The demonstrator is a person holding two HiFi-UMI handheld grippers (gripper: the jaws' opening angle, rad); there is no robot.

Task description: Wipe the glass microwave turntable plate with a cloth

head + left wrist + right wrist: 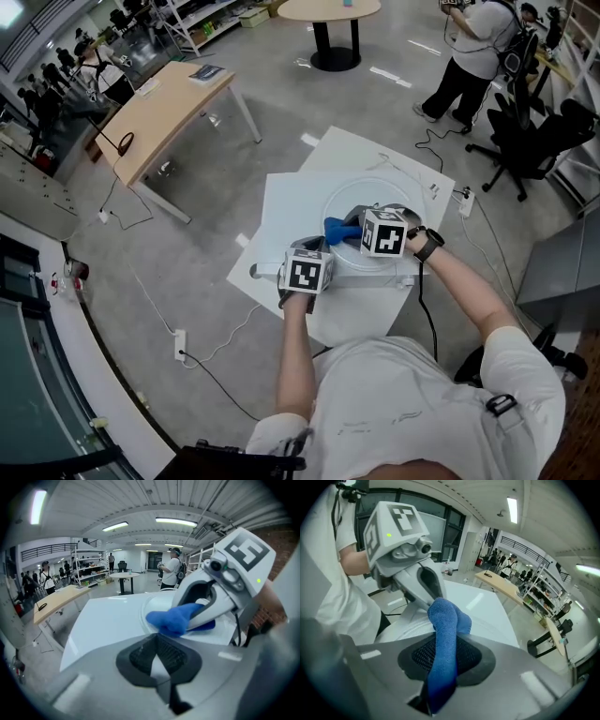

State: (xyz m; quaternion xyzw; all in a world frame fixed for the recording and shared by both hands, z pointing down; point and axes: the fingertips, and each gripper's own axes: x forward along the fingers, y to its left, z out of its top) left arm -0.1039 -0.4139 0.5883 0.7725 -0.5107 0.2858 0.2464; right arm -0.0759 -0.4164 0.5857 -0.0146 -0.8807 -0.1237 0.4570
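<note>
The glass plate point(349, 190) lies flat on the white desk point(286, 202), right in front of us. It is round and see-through, so it is hard to pick out from the white under it. We mostly see its rim as a thin ring.

Our right gripper point(439, 663) has its jaws squeezed on the blue cloth point(446, 620). One end of the cloth is pinched between the dark pads. The other end sticks out in front as a fat, fuzzy lump. In the head view that lump sits at the near left part of the plate. We cannot tell if it is pressing on the glass or just above it.

Our left gripper point(158, 654) is just beside the plate on the near side. Its jaws are close together and we see nothing between them.

We think the plate will feel hard, smooth and slippery. It is glass, so it may crack if we knock it or drop it. It looks like it could slide or spin on the smooth desk when we rub it. The rim is the best place to hold it still, and our left gripper is near enough to do that.

The cloth is soft, light and floppy. It bends any way we push it. Holding it by one bunched end is good, as the loose end can lie flat and rub the glass. We should push gently and go round in circles.
</note>
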